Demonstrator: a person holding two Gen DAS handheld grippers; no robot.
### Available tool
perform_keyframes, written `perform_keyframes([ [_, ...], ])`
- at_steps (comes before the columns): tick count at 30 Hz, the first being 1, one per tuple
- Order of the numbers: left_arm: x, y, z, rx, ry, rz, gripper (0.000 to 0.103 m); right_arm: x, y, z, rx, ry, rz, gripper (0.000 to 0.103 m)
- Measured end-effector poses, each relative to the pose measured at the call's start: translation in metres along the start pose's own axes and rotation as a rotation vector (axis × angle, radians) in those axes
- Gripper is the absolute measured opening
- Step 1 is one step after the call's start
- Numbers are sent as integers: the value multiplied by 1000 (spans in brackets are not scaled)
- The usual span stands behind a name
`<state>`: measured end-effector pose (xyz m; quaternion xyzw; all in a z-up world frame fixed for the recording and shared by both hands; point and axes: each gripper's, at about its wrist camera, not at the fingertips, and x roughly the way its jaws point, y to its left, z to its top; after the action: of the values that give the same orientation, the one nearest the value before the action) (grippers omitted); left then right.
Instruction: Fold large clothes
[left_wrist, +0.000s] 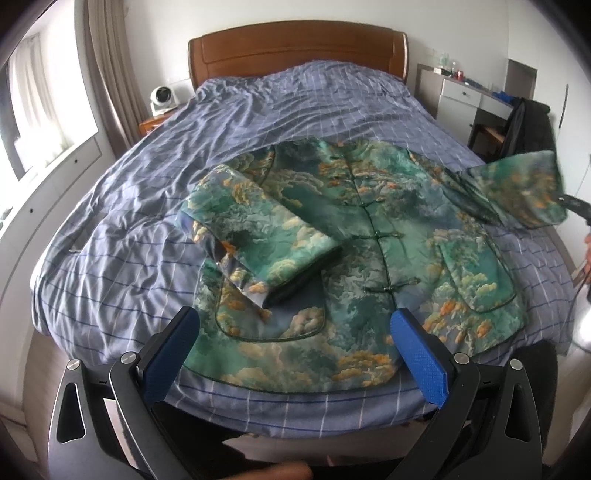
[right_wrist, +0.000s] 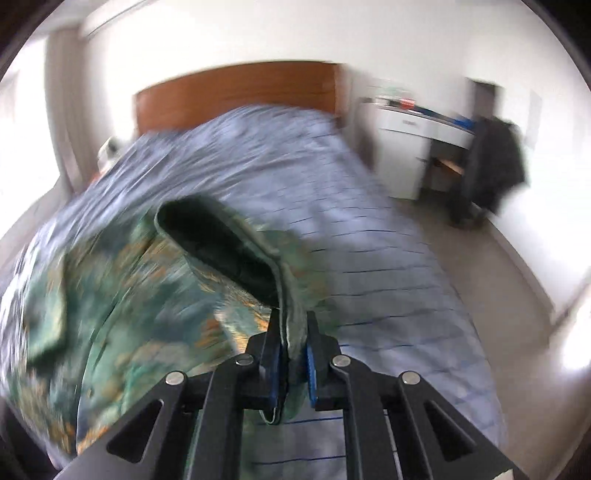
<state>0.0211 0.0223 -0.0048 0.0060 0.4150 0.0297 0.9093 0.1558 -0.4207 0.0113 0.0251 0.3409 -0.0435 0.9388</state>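
Jacket (left_wrist: 369, 258), one only, a green padded piece with cloud and tree print and knot buttons, lies front-up on the bed (left_wrist: 110, 258) close to the foot edge, collar toward twelve o'clock. I read the step in hand as the sleeve folds.

Nearest me, my left hand-held gripper (left_wrist: 295, 332) hangs over the hem at six o'clock with its blue pads spread wide and nothing between them. Just beyond it, at about nine o'clock on the body, the first sleeve (left_wrist: 258, 243) already lies folded across the chest, cuff pointing back toward the hem. Over at three o'clock my right hand-held gripper (right_wrist: 293, 354) is pinching the cuff of the second sleeve (left_wrist: 517, 192), pads pressed on the doubled edge, and the sleeve is lifted clear of the bedding; both views are smeared there, so I judge it to be mid-swing.

Next, I reckon, that cuff must travel toward nine o'clock and settle flat on the front, crossing or meeting the first sleeve, before I let go.

My count: one jacket, two sleeves, two hand-held grippers, one bed, one wooden headboard (left_wrist: 295, 51) at twelve o'clock.
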Motion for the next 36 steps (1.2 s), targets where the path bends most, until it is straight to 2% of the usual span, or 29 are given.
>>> perform_keyframes([
  [5,3,0,5,18,-3,-8,103,6,-108,-14,293,19,-62,11],
  [9,1,3,15,41,-37,-12,103,32,-168,-44,468,68,-72,11],
  [13,-2,8,25,93,-75,-47,103,61,-194,-68,573,107,-75,12],
  [17,1,14,31,152,-96,-85,103,72,-209,-88,668,117,-106,28],
  [21,14,19,29,239,-109,-96,103,70,-226,-103,707,133,-146,29],
  [23,26,22,28,273,-95,-111,103,62,-226,-109,697,134,-172,29],
  [25,47,26,27,302,-42,-123,103,46,-221,-112,666,122,-197,29],
  [27,69,29,27,336,6,-142,103,25,-202,-113,599,101,-196,29],
  [29,88,25,25,390,39,-147,103,7,-180,-113,517,89,-182,35],
  [32,120,9,17,529,63,-132,103,-17,-139,-120,426,87,-127,36],
  [36,166,-2,13,616,124,-107,100,-42,-84,-128,371,71,-14,36],
])
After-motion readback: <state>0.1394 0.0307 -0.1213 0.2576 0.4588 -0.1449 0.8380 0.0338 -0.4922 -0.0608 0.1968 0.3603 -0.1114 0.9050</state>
